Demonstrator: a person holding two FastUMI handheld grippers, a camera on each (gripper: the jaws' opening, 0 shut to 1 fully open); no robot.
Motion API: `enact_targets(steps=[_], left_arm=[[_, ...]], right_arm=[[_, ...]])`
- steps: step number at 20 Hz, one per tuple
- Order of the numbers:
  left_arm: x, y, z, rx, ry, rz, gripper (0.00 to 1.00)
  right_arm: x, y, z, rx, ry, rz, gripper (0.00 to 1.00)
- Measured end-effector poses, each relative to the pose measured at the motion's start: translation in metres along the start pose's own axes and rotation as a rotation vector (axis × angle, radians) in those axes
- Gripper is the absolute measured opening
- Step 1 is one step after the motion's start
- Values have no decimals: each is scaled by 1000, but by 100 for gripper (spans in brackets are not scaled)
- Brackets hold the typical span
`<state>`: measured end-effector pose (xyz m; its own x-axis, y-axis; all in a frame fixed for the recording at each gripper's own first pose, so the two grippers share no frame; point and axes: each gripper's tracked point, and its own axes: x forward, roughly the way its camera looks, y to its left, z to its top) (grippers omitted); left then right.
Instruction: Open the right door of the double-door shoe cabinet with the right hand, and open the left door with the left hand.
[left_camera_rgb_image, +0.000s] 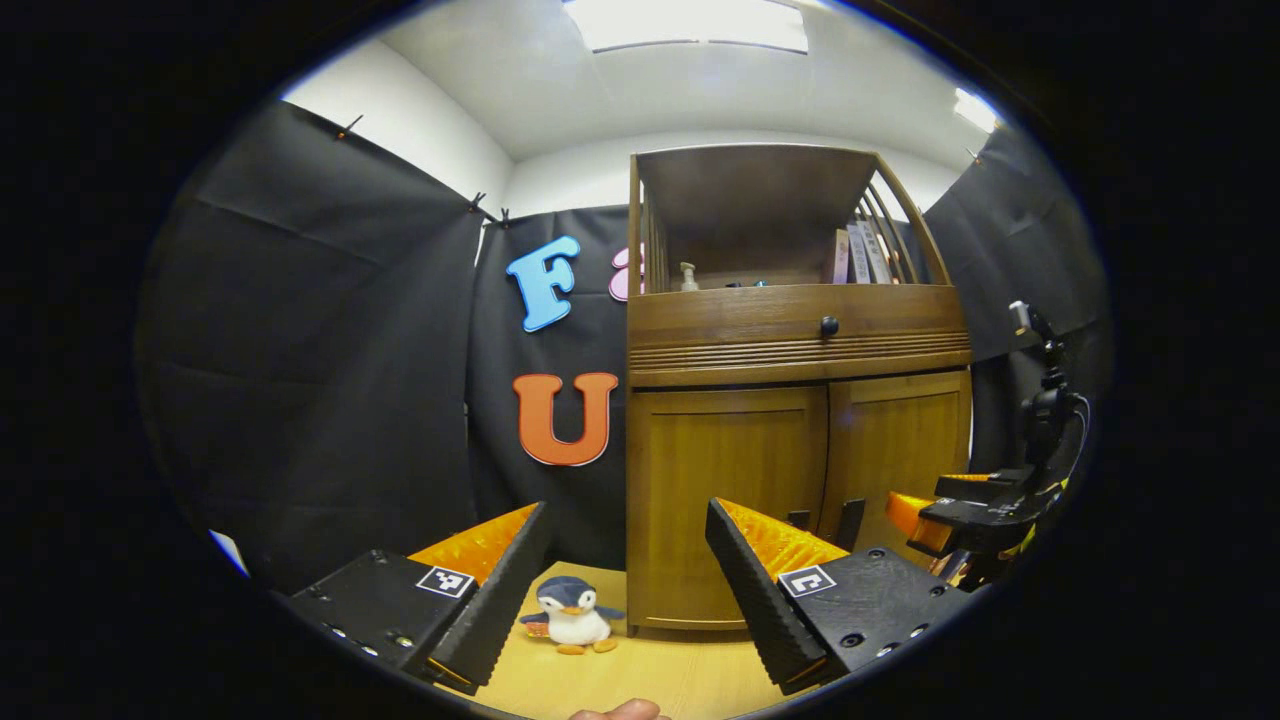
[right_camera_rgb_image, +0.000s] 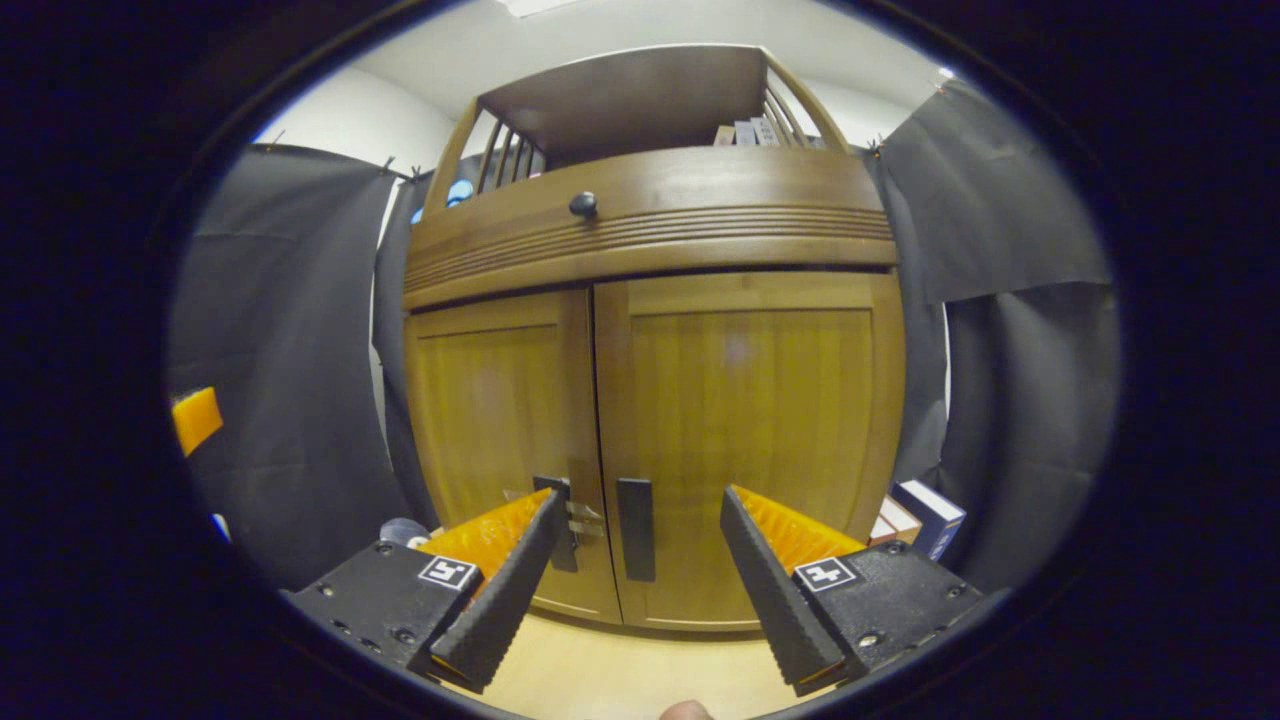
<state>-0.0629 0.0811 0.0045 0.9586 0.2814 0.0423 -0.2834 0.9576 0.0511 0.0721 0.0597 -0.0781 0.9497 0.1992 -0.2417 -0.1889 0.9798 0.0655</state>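
Note:
The wooden shoe cabinet (right_camera_rgb_image: 660, 240) has both lower doors closed. In the right gripper view the right door (right_camera_rgb_image: 750, 420) carries a dark vertical handle (right_camera_rgb_image: 636, 528), and the left door (right_camera_rgb_image: 490, 410) has its own handle (right_camera_rgb_image: 556, 515) partly behind a finger. My right gripper (right_camera_rgb_image: 632, 545) is open, close in front, with the right door's handle between its fingertips' lines but still apart from it. In the left gripper view my left gripper (left_camera_rgb_image: 628, 545) is open, farther back from the left door (left_camera_rgb_image: 730, 480). The right gripper (left_camera_rgb_image: 960, 510) appears at the right of that view, near the right door (left_camera_rgb_image: 900, 450).
A plush penguin (left_camera_rgb_image: 572, 615) sits on the wooden floor left of the cabinet's base. A drawer with a round knob (left_camera_rgb_image: 829, 325) and an open shelf with books (left_camera_rgb_image: 860, 255) top the cabinet. Boxes (right_camera_rgb_image: 925, 515) lie at the cabinet's right side. Black cloth walls surround everything.

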Motion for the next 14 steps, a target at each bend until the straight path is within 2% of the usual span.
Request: enact_targets(steps=[3,9,14], left_arm=[[-4,14,0,11,0,48,95],[-14,35,-4,22,20,117,95],[-22,45,-5,34,35,158,94]], right_arm=[[27,5,-14,-5,51,10,100],[60,10,-34,-2,123,9,94],[84,0,-45,-9,145,-34,81]])
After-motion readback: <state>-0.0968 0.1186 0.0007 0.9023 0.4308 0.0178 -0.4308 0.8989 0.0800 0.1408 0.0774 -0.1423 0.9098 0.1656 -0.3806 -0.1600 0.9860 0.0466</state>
